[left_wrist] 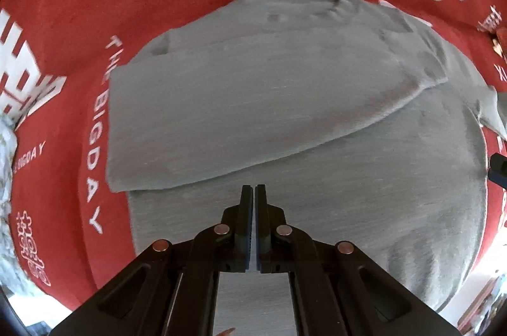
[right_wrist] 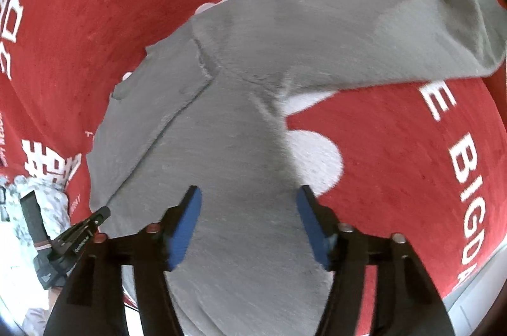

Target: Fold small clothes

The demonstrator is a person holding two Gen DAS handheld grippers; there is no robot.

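A grey long-sleeved top (left_wrist: 285, 101) lies on a red cloth with white lettering (left_wrist: 79, 19). One side and its sleeve are folded across the body (left_wrist: 221, 126). My left gripper (left_wrist: 255, 190) is shut and empty, hovering above the lower body of the top. In the right wrist view the same top (right_wrist: 240, 120) fills the middle, with its other sleeve (right_wrist: 396, 41) stretched out to the upper right on the red cloth (right_wrist: 412, 164). My right gripper (right_wrist: 248, 199) is open and empty above the top's body near that side edge.
A patterned white fabric (left_wrist: 4, 184) lies at the left edge of the cloth; it also shows in the right wrist view (right_wrist: 47, 203). The left gripper (right_wrist: 79, 231) shows at lower left in the right wrist view. The table edge (right_wrist: 475, 282) runs at lower right.
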